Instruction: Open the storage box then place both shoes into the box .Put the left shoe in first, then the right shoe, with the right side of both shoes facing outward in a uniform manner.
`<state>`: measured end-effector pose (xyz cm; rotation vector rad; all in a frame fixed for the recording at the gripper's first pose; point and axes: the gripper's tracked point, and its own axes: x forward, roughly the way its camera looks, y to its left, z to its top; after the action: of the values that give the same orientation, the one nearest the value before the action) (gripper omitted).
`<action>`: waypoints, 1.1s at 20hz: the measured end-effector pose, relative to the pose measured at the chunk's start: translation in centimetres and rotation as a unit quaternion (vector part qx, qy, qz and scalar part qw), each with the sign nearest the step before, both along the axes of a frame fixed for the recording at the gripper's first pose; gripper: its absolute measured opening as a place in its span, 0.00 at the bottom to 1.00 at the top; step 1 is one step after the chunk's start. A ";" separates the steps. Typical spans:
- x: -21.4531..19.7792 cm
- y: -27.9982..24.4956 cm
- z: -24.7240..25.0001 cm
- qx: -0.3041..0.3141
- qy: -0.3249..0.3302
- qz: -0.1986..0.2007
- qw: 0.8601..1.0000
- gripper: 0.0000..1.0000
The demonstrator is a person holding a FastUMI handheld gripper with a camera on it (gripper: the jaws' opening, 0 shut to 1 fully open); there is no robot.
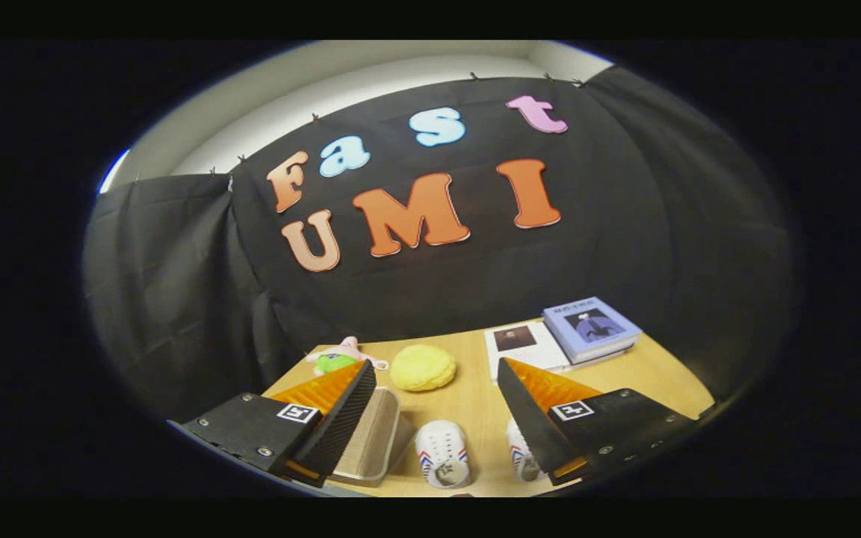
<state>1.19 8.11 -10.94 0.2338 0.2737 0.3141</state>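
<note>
Fingers: my left finger [341, 418] and right finger [531, 422] stand wide apart, nothing between the pads; my gripper [436, 422] is open and empty, hovering above the table [475, 407].
Storage box: the tan storage box [371, 444] sits just under and partly behind my left finger, looking shut from here, though the finger hides much of it.
Shoes: one white shoe [443, 453] lies between my fingers, toe towards me; a second shoe [522, 454] lies just beside it, tucked against my right finger.
Relation for the move: I judge the box comes first, and it lies left of my centre line, so I must shift left before closing.
Beyond the fingers: a small plush toy [337, 359], a yellow puff [422, 368], then stacked books [561, 340], all well apart from the shoes.
</note>
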 end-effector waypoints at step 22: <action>-2.5 11.8 -17.6 0.302 0.308 0.176 0.885 0.98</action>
<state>-1.36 19.92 -28.55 0.9148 0.8561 0.6840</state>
